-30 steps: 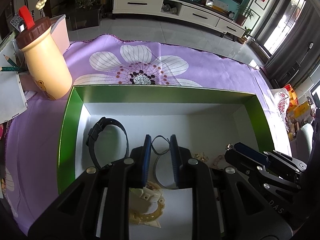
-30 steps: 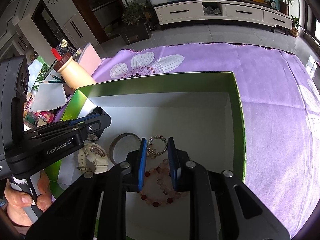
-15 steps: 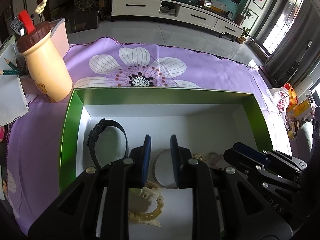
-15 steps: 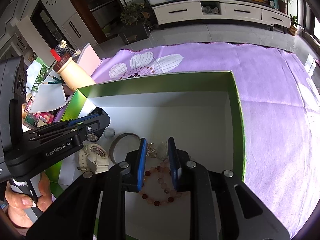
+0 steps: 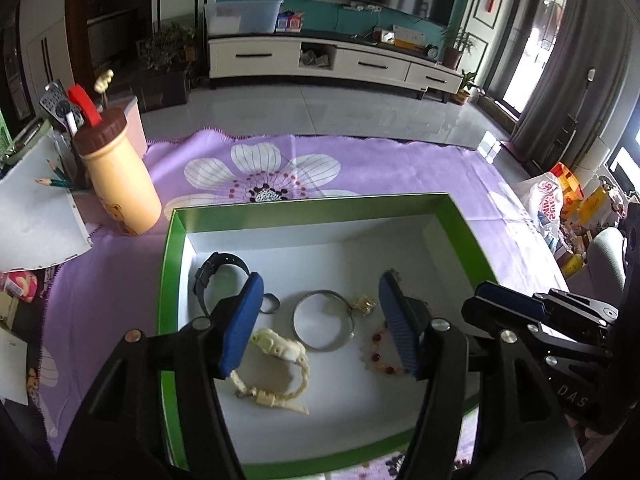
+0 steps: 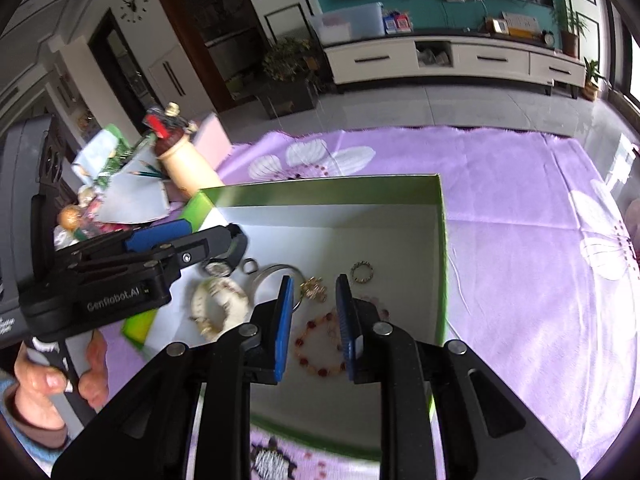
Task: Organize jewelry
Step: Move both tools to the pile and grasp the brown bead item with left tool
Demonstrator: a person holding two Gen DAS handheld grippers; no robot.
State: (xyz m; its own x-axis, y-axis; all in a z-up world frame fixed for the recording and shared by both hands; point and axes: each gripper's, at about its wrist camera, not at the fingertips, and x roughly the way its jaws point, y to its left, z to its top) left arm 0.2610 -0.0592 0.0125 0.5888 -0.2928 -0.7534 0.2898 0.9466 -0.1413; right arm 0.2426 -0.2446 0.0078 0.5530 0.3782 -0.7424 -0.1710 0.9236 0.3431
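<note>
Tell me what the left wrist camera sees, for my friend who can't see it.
A green box with a white floor holds a black watch, a cream watch, a silver bangle, a gold trinket and a red bead bracelet. The left gripper hangs above them, fingers opening, holding nothing.

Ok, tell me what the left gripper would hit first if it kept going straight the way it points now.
Probably the silver bangle lying on the white floor of the green box. It sits between and just ahead of the left gripper, whose jaws are opening with nothing between them. Depth is unclear, so it may land on bare floor inside the ring.
</note>
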